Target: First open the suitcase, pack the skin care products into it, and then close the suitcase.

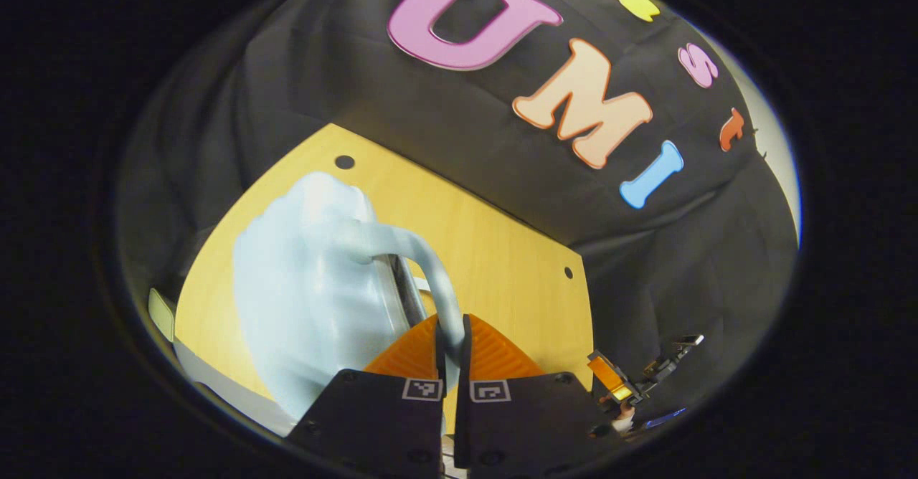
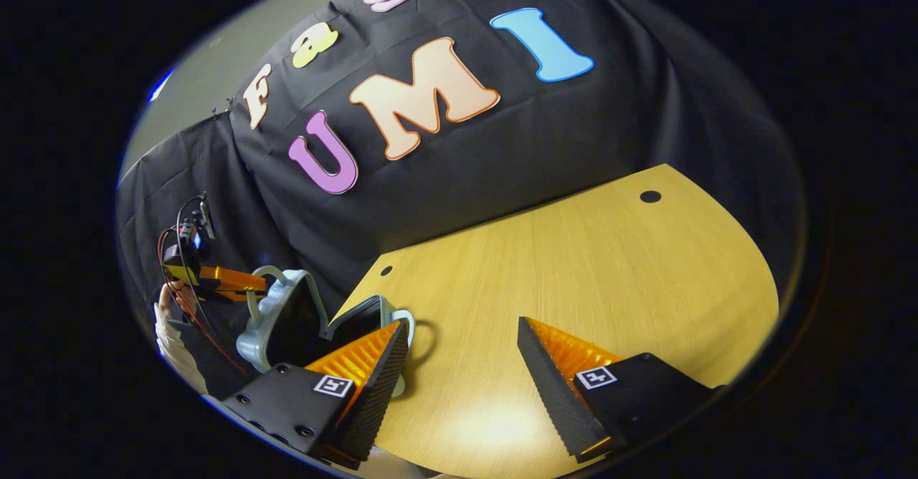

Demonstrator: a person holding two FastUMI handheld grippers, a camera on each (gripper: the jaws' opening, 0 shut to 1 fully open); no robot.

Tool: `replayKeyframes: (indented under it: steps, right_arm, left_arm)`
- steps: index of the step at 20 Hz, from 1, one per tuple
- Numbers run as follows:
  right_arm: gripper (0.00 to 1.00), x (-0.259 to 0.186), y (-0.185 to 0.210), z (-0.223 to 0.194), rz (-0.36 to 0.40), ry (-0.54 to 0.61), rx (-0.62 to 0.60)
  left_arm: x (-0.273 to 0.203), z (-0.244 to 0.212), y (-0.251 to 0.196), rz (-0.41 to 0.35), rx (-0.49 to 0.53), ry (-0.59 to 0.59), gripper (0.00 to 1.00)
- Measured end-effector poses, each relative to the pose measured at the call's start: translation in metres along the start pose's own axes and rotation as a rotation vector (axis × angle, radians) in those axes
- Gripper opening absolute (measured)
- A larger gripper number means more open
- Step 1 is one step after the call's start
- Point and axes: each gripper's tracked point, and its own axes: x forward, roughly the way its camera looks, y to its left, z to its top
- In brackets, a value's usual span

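The left gripper (image 1: 452,339) is clenched on the handle (image 1: 423,264) of the pale-blue suitcase (image 1: 308,292), which stands open at the table (image 2: 574,264) edge. The right gripper (image 2: 462,364) is released, holding nothing. The shell appears rigid, smooth and light; the handle is judged the soundest hold.

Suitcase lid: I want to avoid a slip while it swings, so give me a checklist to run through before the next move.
1. Left gripper fingers closed on the suitcase handle: ok.
2. Suitcase open: ok, the lid is raised in the right gripper view.
3. Right gripper free to pick: ok, fingers apart and holding nothing.
4. Table in front of the right gripper free of obstacles: ok.
5. Skin care products located: cannot tell.
6. Lid will stay up if released: cannot tell.
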Motion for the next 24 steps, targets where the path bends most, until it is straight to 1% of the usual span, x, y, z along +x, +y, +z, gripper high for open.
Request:
replayKeyframes:
  steps: [1, 2, 3, 4, 5, 6, 9, 10, 11, 13, 17, 18, 20, 23, 24]
  right_arm:
    - [0.97, -0.003, -0.005, 0.001, -0.014, -0.007, 0.004]
    - [0.97, -0.008, -0.009, 0.002, -0.028, -0.013, 0.010]
    - [0.97, -0.010, -0.012, 0.002, -0.038, -0.018, 0.019]
    - [0.97, -0.014, -0.014, 0.002, -0.049, -0.025, 0.026]
    - [0.97, -0.016, -0.016, 0.002, -0.061, -0.029, 0.028]
    - [0.97, -0.019, -0.019, 0.002, -0.075, -0.038, 0.024]
    - [0.97, -0.026, -0.022, 0.004, -0.105, -0.053, 0.010]
    - [0.97, -0.028, -0.022, 0.005, -0.111, -0.054, 0.005]
    - [0.97, -0.029, -0.021, 0.007, -0.116, -0.057, 0.000]
    - [0.97, -0.032, -0.020, 0.012, -0.120, -0.069, -0.011]
    - [0.97, -0.034, -0.015, 0.019, -0.114, -0.081, -0.029]
    - [0.97, -0.035, -0.014, 0.019, -0.111, -0.081, -0.034]
    - [0.97, -0.036, -0.011, 0.020, -0.101, -0.080, -0.043]
    - [0.97, -0.039, -0.006, 0.019, -0.086, -0.075, -0.057]
    - [0.97, -0.041, -0.005, 0.021, -0.083, -0.079, -0.063]
  left_arm:
    - [0.013, -0.004, -0.005, 0.000, 0.025, 0.018, 0.00]
    - [0.027, -0.009, -0.008, 0.004, 0.044, 0.042, 0.03]
    - [0.038, -0.017, -0.009, 0.006, 0.059, 0.069, 0.00]
    - [0.050, -0.022, -0.010, 0.009, 0.061, 0.094, 0.00]
    - [0.063, -0.027, -0.013, 0.012, 0.062, 0.121, 0.03]
    - [0.077, -0.034, -0.015, 0.018, 0.063, 0.145, 0.00]
    - [0.109, -0.051, -0.014, 0.046, 0.105, 0.200, 0.00]
    - [0.115, -0.055, -0.012, 0.060, 0.122, 0.216, 0.03]
    - [0.120, -0.060, -0.012, 0.077, 0.138, 0.230, 0.00]
    - [0.122, -0.062, -0.009, 0.111, 0.175, 0.240, 0.01]
    - [0.124, -0.062, -0.010, 0.170, 0.220, 0.216, 0.05]
    - [0.122, -0.062, -0.014, 0.180, 0.230, 0.200, 0.08]
    - [0.107, -0.058, -0.024, 0.166, 0.276, 0.159, 0.14]
    - [0.100, -0.060, -0.048, 0.145, 0.339, 0.113, 0.75]
    - [0.098, -0.060, -0.055, 0.146, 0.350, 0.093, 0.92]
